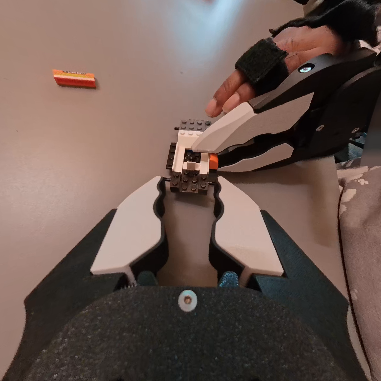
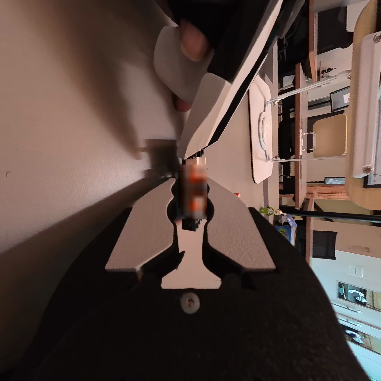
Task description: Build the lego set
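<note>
You pinched the light, snap-apart black-and-white brick car (image 1: 190, 162) with both tongs: left gripper (image 1: 190, 181) on its axle end, right gripper (image 2: 190, 198) across its sides.

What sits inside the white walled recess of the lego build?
In the lego build, the recess holds dark studded parts and one small white piece. The right gripper finger covers its far right corner.

Little lettering shows, and none is copied here. In the left wrist view, an orange striped lego piece (image 1: 74, 78) at ten o'clock on the grey table (image 1: 103, 144) bears a dark printed word. In the right wrist view, framed sheets (image 2: 340, 100) at three o'clock carry print too small to read.
</note>
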`<state>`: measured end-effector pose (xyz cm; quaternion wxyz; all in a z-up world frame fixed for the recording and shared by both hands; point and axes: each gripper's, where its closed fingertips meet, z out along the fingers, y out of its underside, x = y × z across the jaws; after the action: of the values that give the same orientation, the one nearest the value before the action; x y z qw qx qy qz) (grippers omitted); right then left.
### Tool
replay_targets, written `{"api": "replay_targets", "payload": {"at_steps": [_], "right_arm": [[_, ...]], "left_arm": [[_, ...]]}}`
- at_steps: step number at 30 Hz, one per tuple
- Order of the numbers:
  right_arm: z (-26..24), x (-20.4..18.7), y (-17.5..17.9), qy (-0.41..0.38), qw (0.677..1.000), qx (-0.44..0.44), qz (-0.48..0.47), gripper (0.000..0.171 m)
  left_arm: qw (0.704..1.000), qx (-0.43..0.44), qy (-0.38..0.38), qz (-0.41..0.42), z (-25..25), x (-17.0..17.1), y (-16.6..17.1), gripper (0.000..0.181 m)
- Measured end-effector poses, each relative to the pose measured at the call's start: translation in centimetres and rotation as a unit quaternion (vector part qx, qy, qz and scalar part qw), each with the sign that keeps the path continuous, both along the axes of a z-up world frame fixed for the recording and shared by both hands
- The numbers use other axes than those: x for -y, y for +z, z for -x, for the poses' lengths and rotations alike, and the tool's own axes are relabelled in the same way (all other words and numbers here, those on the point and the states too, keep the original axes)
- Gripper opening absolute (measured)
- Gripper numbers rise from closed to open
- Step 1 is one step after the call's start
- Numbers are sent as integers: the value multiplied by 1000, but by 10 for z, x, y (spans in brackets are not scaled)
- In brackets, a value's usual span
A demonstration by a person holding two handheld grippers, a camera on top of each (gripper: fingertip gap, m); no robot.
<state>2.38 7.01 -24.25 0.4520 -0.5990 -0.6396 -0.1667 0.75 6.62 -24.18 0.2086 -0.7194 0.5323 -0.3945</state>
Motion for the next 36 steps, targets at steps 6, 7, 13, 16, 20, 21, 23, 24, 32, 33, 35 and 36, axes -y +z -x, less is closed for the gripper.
{"api": "replay_targets", "payload": {"at_steps": [6, 7, 13, 16, 20, 21, 23, 24, 32, 33, 35, 36], "right_arm": [[-4, -9, 36, 17, 999, 26, -40, 21], [-6, -13, 48, 21, 998, 36, -48, 21], [-13, -35, 115, 16, 993, 87, -73, 21], [-14, -39, 134, 13, 991, 91, -96, 21], [-14, -39, 142, 7, 989, 93, -116, 20], [-14, -38, 143, 6, 988, 95, -122, 20], [-14, -36, 144, 5, 987, 98, -129, 20], [-14, -36, 145, 3, 987, 98, -129, 20], [-14, -29, 140, -9, 990, 83, -117, 19], [-14, -28, 139, -9, 990, 79, -112, 19], [-15, -26, 137, -10, 992, 72, -105, 19], [-15, -25, 136, -10, 992, 73, -106, 19]], "left_arm": [[1000, 30, 4, 0, -5, -10, 35, 45], [999, 34, 5, -5, -7, -14, 47, 45], [998, 41, 22, -52, -13, -35, 116, 45], [997, 47, 34, -51, -14, -37, 133, 45], [997, 53, 42, -29, -14, -34, 139, 45], [997, 53, 43, -23, -13, -33, 139, 45], [997, 52, 47, -12, -13, -31, 139, 45], [997, 53, 49, -6, -13, -30, 138, 45], [997, 43, 56, 31, -13, -22, 130, 45], [997, 44, 56, 37, -12, -21, 129, 45], [996, 46, 58, 44, -13, -20, 128, 45], [996, 47, 59, 47, -13, -20, 128, 45]]}}
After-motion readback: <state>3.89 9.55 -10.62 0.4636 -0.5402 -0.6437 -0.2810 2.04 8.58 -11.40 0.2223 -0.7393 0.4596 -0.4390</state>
